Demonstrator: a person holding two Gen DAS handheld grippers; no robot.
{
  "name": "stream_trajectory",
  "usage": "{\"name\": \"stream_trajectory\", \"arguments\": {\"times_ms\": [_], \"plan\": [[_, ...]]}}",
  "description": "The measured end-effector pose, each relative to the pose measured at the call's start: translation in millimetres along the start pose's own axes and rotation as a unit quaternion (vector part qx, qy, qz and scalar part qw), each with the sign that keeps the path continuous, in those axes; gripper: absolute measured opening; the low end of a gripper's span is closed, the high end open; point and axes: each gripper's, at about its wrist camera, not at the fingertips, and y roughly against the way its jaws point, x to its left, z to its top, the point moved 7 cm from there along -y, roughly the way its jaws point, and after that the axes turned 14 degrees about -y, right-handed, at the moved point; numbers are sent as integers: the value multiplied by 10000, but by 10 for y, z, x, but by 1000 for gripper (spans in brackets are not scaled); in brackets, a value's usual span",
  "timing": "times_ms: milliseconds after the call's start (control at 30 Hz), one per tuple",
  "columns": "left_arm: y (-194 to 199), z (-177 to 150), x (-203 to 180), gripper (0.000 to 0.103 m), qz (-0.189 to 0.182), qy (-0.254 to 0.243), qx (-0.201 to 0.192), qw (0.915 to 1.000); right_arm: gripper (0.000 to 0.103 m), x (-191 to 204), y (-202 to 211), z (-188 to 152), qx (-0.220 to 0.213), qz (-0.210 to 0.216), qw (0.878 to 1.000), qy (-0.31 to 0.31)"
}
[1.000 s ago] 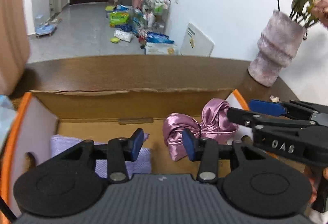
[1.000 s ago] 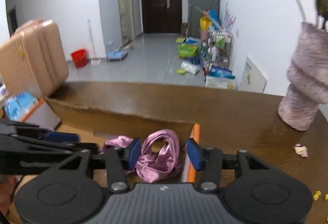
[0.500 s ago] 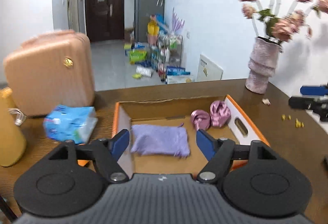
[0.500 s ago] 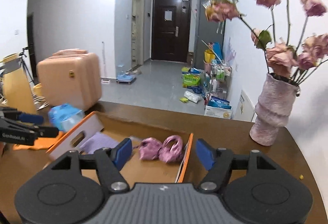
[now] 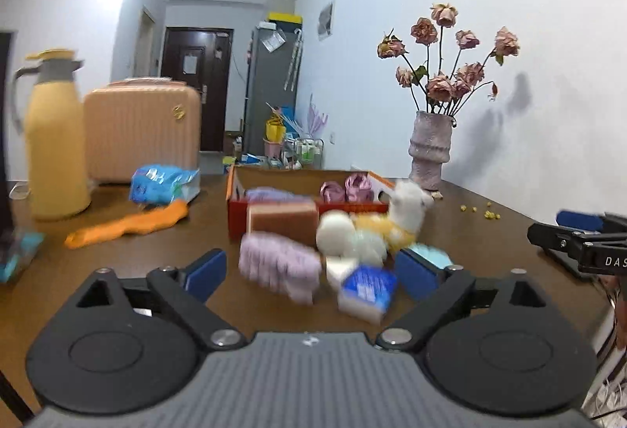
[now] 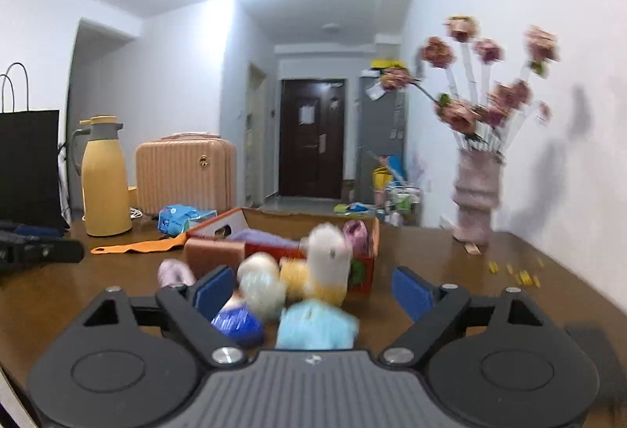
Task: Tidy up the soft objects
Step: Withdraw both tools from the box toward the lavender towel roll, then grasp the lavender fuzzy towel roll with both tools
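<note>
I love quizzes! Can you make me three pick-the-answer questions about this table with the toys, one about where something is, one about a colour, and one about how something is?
1. Where is the vase of dried roses?
A. On the floor
B. On the table, beyond the box
C. Inside the box

2. What colour is the tall jug?
A. Yellow
B. Green
C. Black

3. How is the left gripper?
A. Squeezing the llama
C. Holding the jug
B. Holding nothing

Answers:
1. B: it stands on the brown table, past the cardboard box.
2. A: its body is yellow, with a grey top.
3. B: its jaws are opening, and no pad presses on the white llama toy.
</note>
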Motion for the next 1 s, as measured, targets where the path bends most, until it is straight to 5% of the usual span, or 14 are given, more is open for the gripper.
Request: {"name": "stream_trajectory", "arguments": {"times_ms": [133,200,300,500,700,867,1000], "plan": [[137,-339,-207,96,-196,-179,606,9978,89,19,331,-480,244,188,9948,-969],[177,-306,-208,96,-8,-396,520,9979,89,121,316,-560,489,232,9958,-737],[179,-226,-121,96,48,-186,344,9992,89,261,292,-550,278,70,9991,-303],[4,-410,-46,98,48,-348,339,9988,82,412,101,-635,297,390,9979,-426],[-645,-296,345,95,-47,11,664,9978,69,663,-483,-664,798,879,9924,-314],[-1416,69,774,72,-258,300,727,9966,52,917,-1209,-552,1227,1123,9853,-398],[-2026,4,920,67,-457,303,1303,9900,42,1035,-1791,-517,1560,1132,9787,-714]]}}
